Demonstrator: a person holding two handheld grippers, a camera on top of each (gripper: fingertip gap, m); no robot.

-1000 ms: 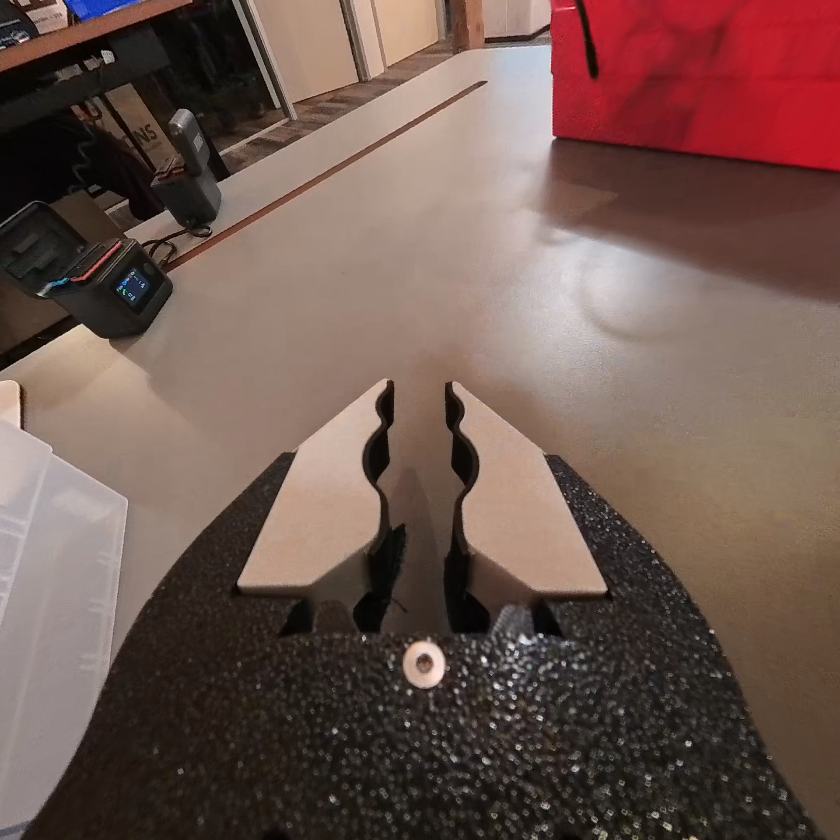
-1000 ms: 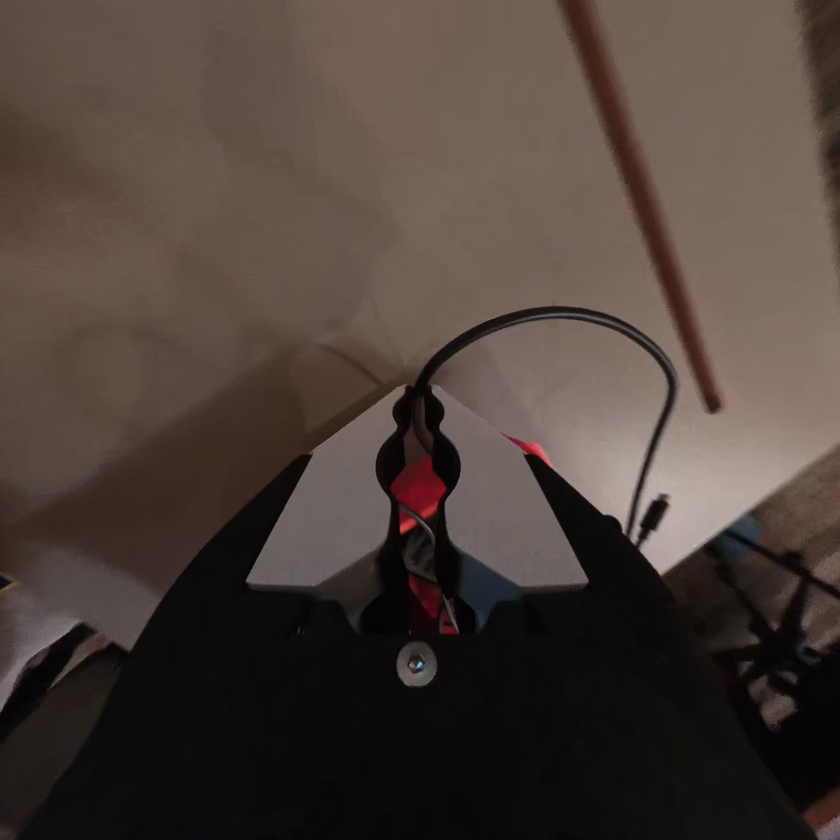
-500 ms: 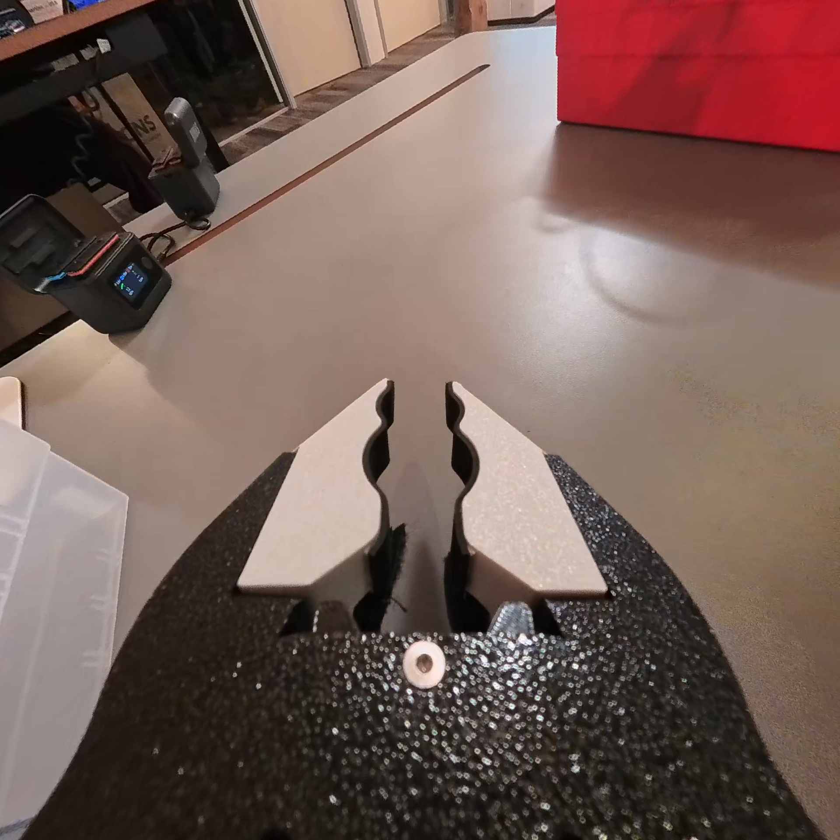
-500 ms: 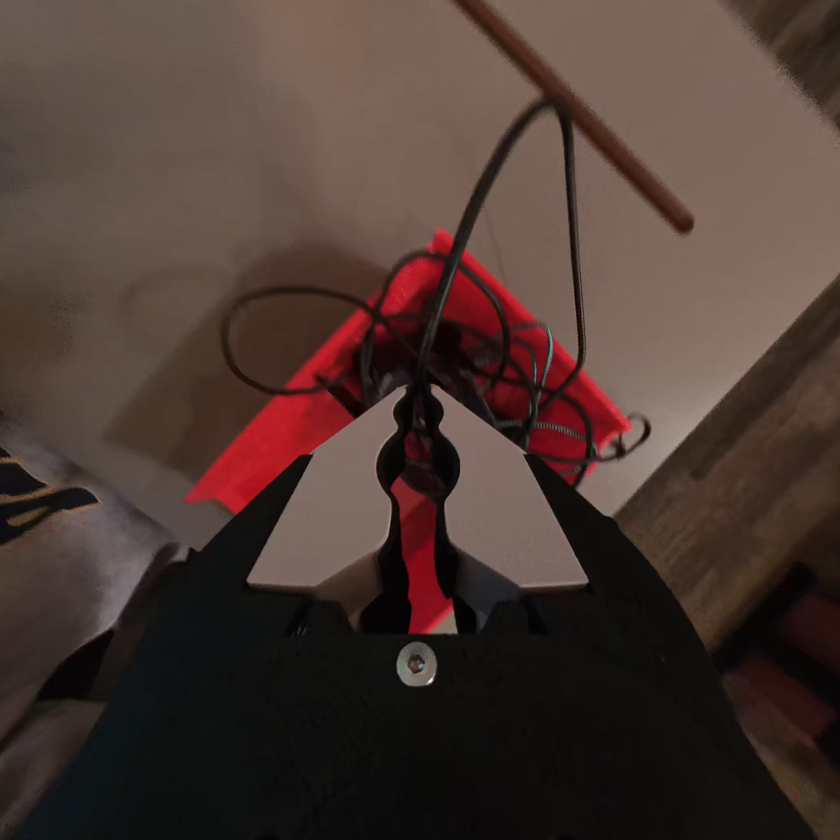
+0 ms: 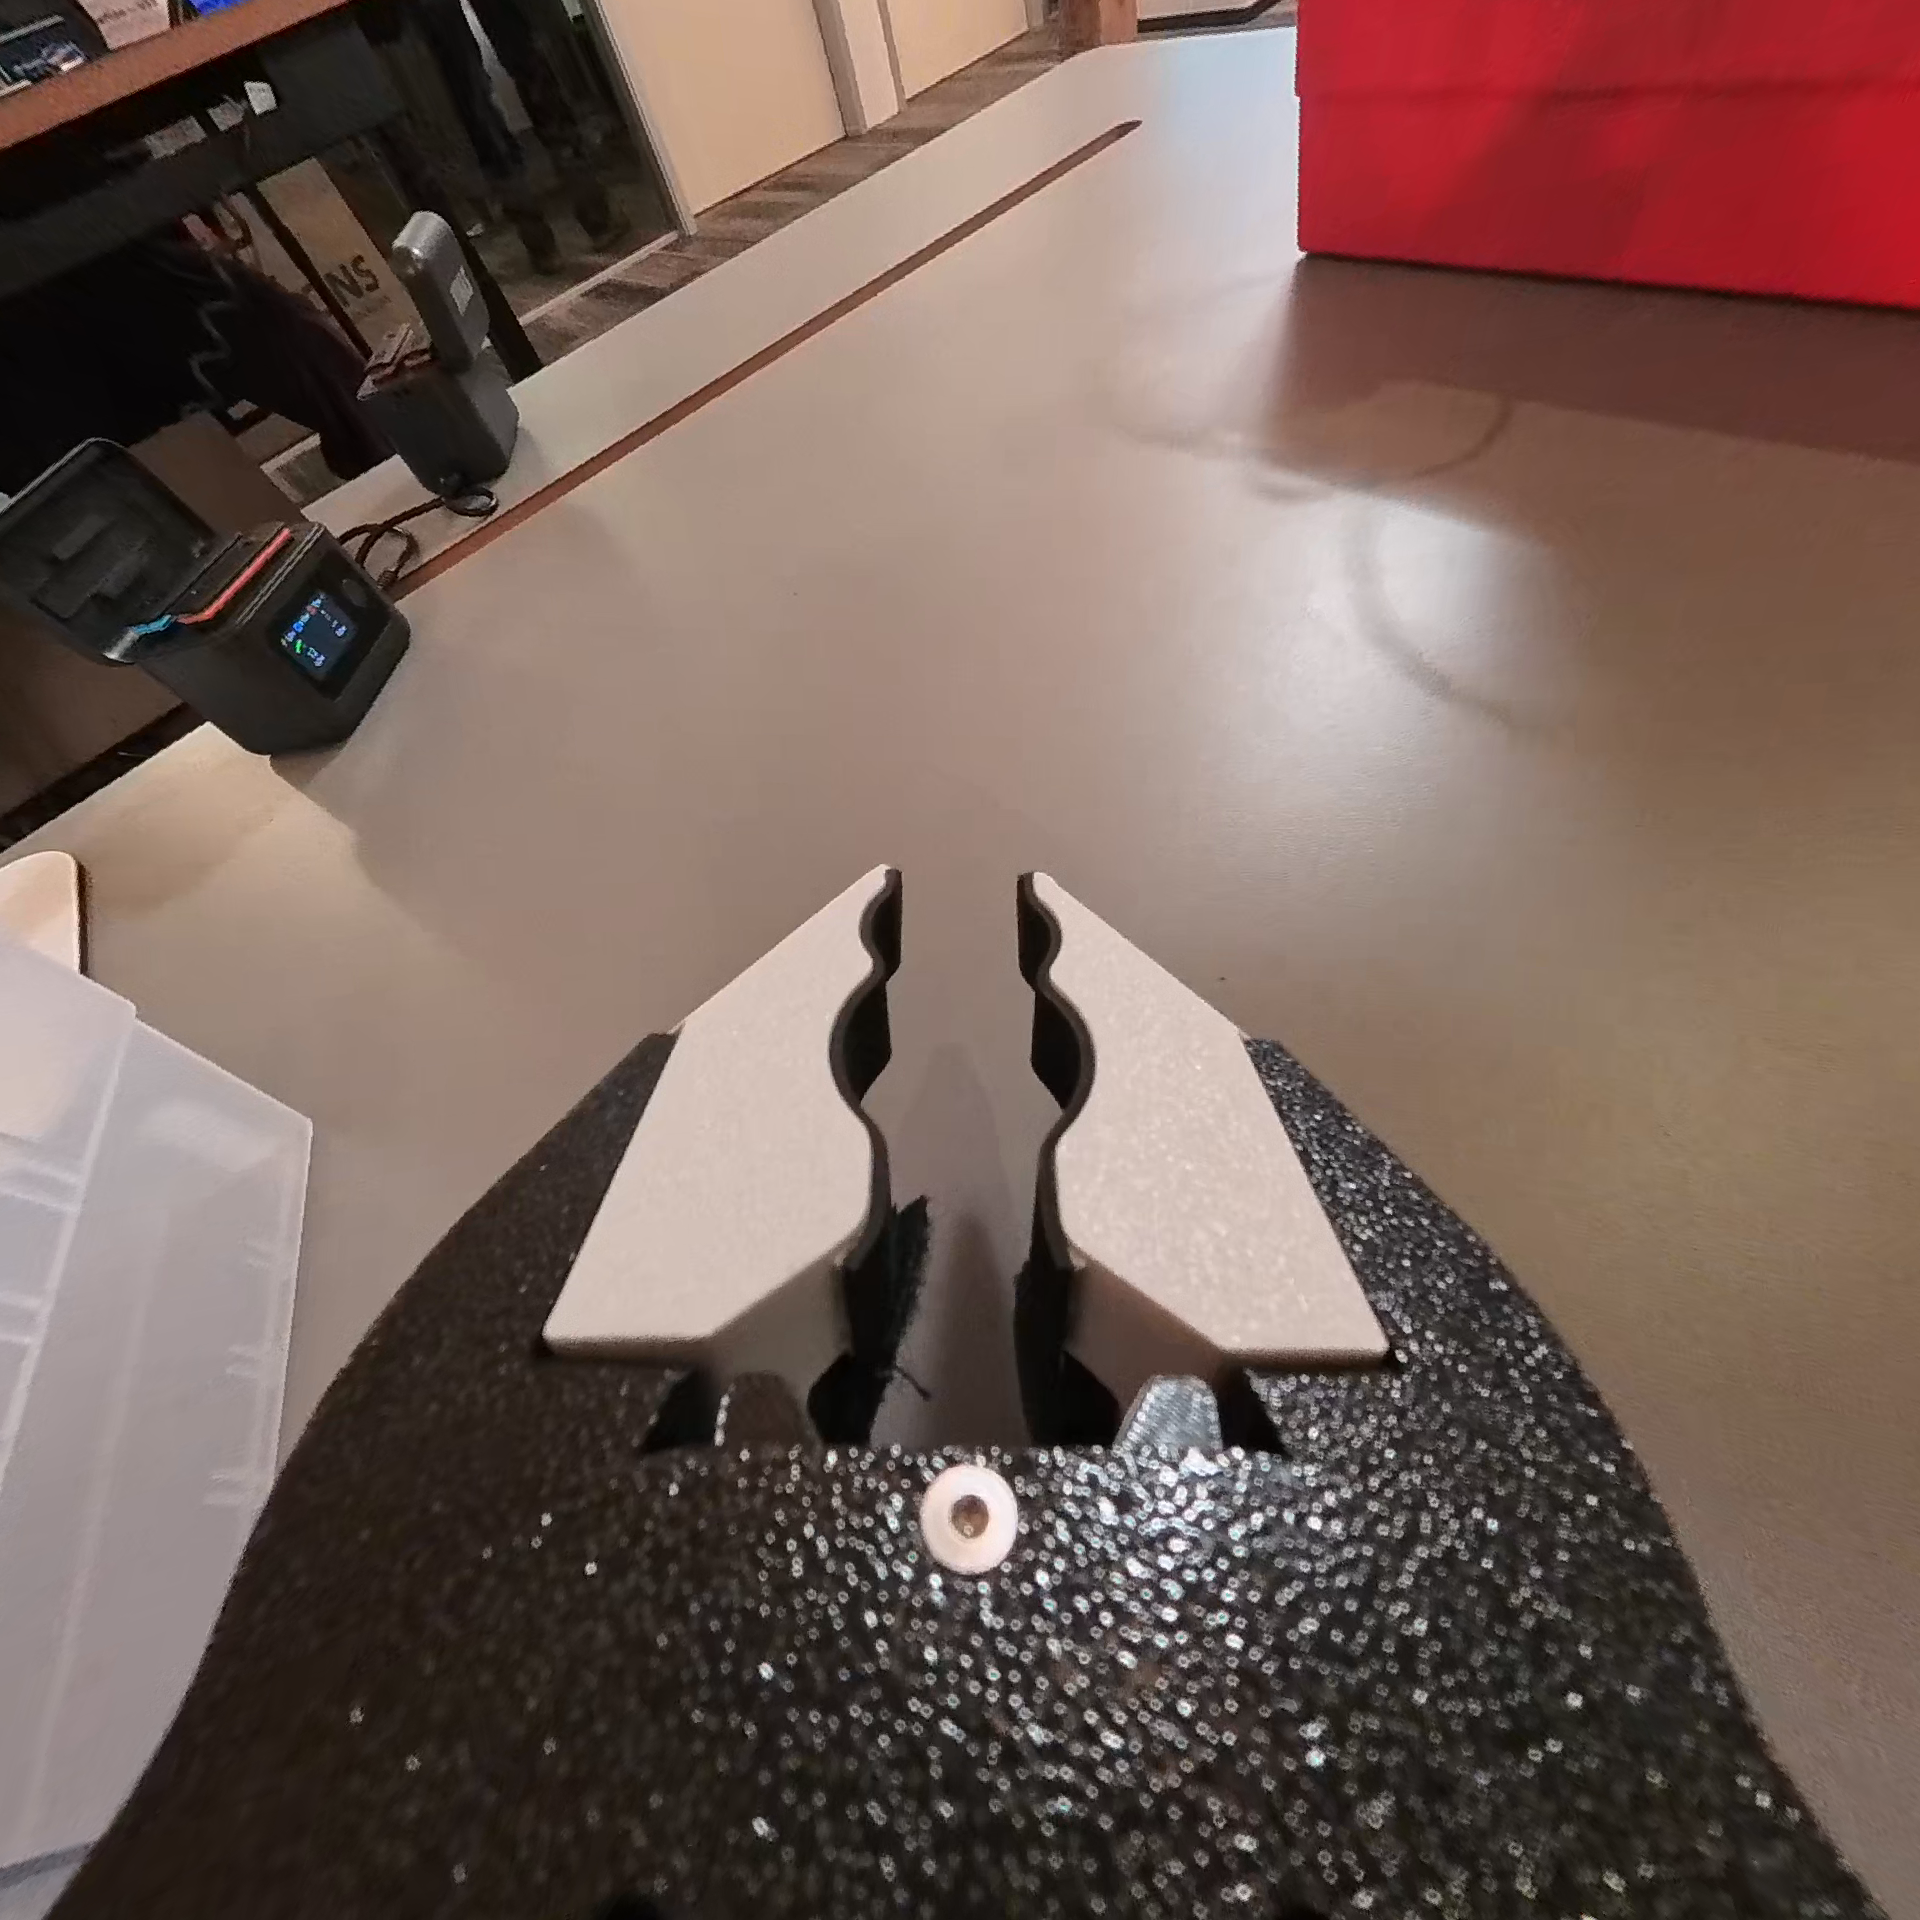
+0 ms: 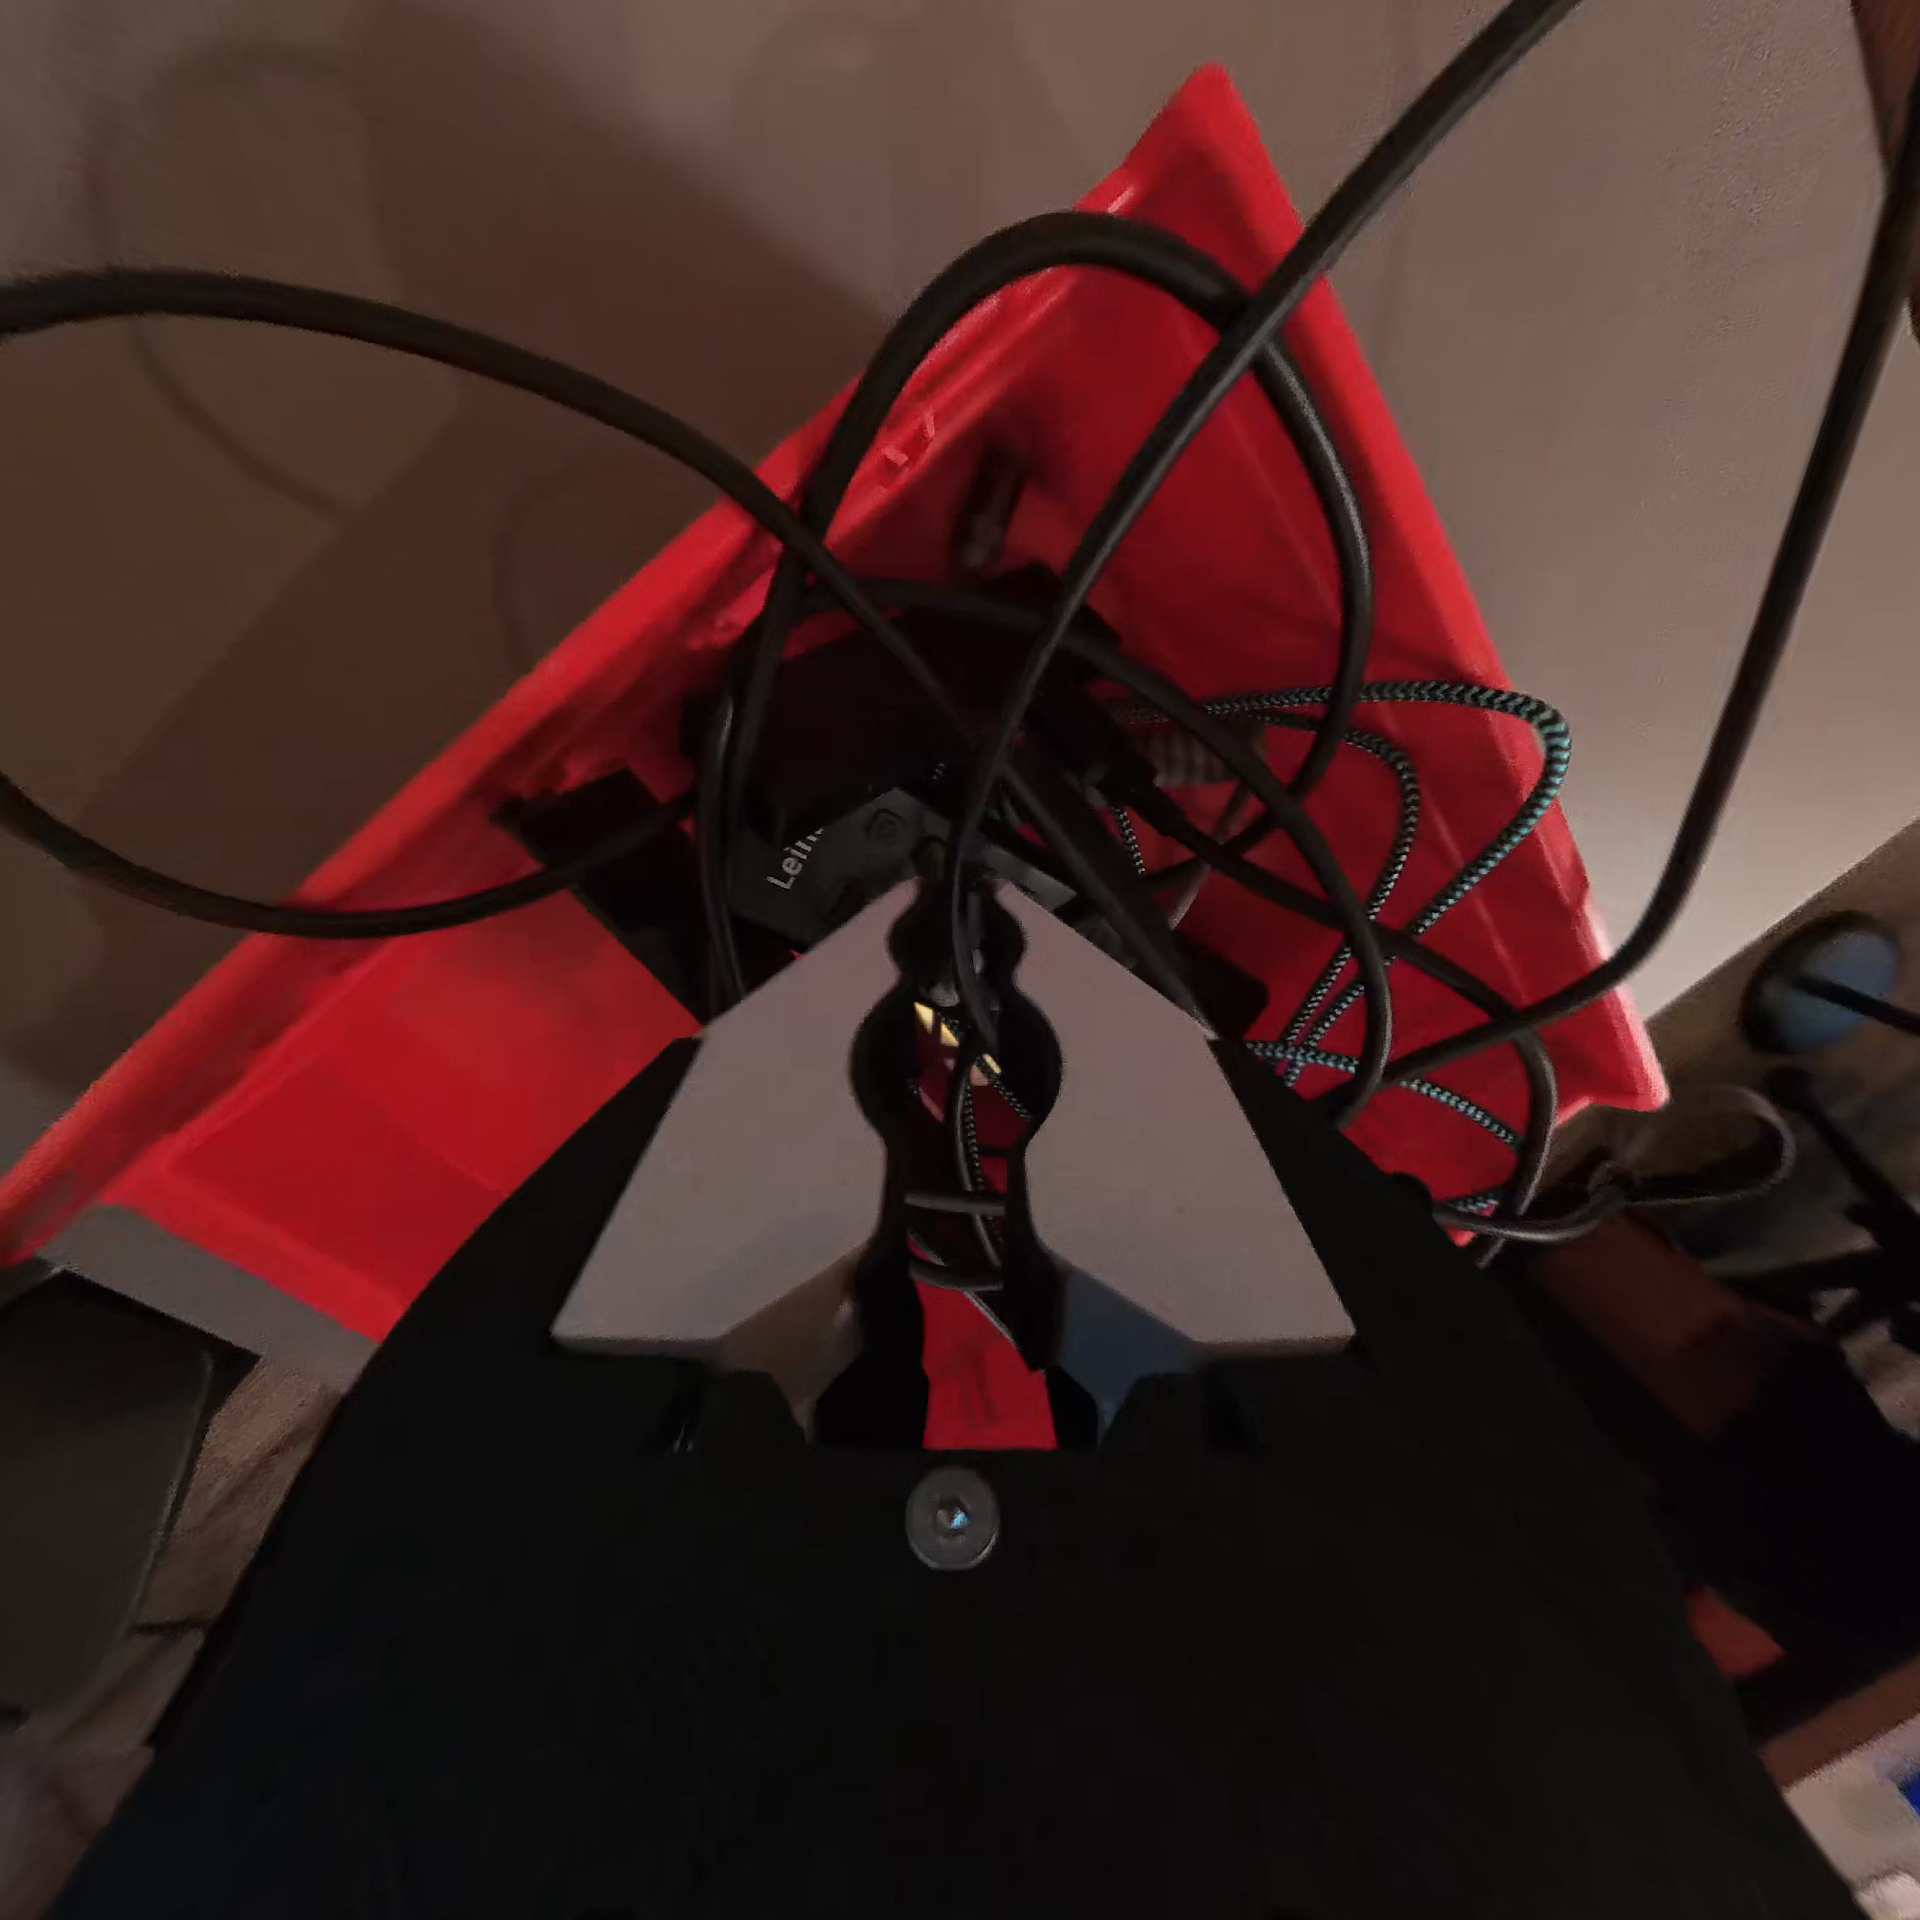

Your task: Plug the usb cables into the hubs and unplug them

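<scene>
In the right wrist view my right gripper (image 6: 956,906) is shut on a thin black cable (image 6: 1247,322) that runs from the tips up to the top right. It hangs close over a red bin (image 6: 416,1039) that holds a tangle of black cables, a braided black-and-teal cable (image 6: 1392,790) and a black hub (image 6: 831,831). The cable's plug is not visible. In the left wrist view my left gripper (image 5: 958,883) is slightly open and empty, low over the grey table (image 5: 1039,520). The red bin (image 5: 1610,156) stands far ahead at the right.
A black charging case with a small lit screen (image 5: 260,644) and a grey device on a stand (image 5: 447,353) sit at the table's left edge. A translucent plastic box (image 5: 125,1247) lies close on the left. The table edge and floor show at the right (image 6: 1818,1039). The grippers' ends are close to 40 cm from one another.
My right gripper has swung with the black cable from bare table to close above the red bin, which now fills the view. My left gripper has barely moved and stays open.
</scene>
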